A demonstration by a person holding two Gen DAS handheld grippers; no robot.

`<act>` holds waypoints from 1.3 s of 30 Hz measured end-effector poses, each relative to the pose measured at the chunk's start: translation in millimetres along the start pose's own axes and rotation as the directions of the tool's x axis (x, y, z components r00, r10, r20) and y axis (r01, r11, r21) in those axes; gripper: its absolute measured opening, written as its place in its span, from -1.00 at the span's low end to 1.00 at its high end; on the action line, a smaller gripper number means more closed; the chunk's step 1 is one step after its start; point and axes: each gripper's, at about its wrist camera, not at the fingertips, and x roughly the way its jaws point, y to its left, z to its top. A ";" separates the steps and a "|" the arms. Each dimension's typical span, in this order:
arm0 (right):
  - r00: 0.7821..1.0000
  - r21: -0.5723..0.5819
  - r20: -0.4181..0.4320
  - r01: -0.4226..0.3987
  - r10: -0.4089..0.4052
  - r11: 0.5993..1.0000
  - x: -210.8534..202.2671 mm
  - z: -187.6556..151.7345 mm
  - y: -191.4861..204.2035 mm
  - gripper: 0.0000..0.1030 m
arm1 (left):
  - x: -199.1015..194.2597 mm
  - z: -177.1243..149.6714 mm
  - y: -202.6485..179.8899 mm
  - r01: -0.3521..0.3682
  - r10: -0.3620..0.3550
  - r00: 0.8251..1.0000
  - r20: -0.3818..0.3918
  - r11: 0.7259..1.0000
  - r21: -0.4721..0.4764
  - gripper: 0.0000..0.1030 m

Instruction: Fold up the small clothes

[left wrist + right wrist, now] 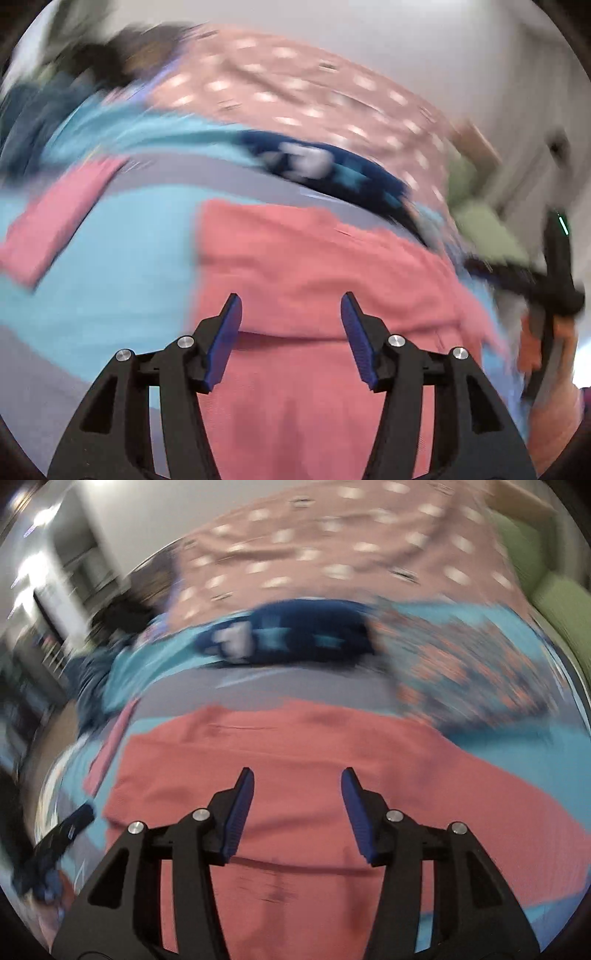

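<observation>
A pink garment (314,266) lies flat on the bed, with a fold line across it near my fingers; it also shows in the right wrist view (303,746). My left gripper (291,299) is open and empty just above the garment's near part. My right gripper (297,775) is open and empty above the same garment. The right gripper also shows at the right edge of the left wrist view (554,280). The left gripper shows at the lower left of the right wrist view (62,834). Both views are motion-blurred.
A dark blue garment with pale stars (325,166) (295,631) lies beyond the pink one on the light blue and grey blanket (122,236). A small pink piece (55,218) lies left. A patterned cloth (472,664) lies right. A pink dotted cover (351,542) and green cushions (554,602) lie behind.
</observation>
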 end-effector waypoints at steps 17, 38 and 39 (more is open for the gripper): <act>0.957 -0.498 -0.265 -0.031 -0.118 0.867 172.7 47.8 271.3 -0.14 | 25.6 -4.0 54.7 0.135 -0.143 0.987 -0.072 0.985 -0.103 -0.08; 0.981 -0.226 -0.190 -0.015 -0.029 0.974 178.7 65.1 231.0 0.00 | 29.4 -5.4 65.7 0.033 -0.043 0.990 -0.135 0.997 -0.077 -0.74; 0.988 -0.193 -0.152 -0.020 -0.010 0.981 156.9 62.3 214.2 0.00 | 26.0 -4.1 65.7 0.018 -0.025 0.993 -0.116 0.998 -0.066 -0.70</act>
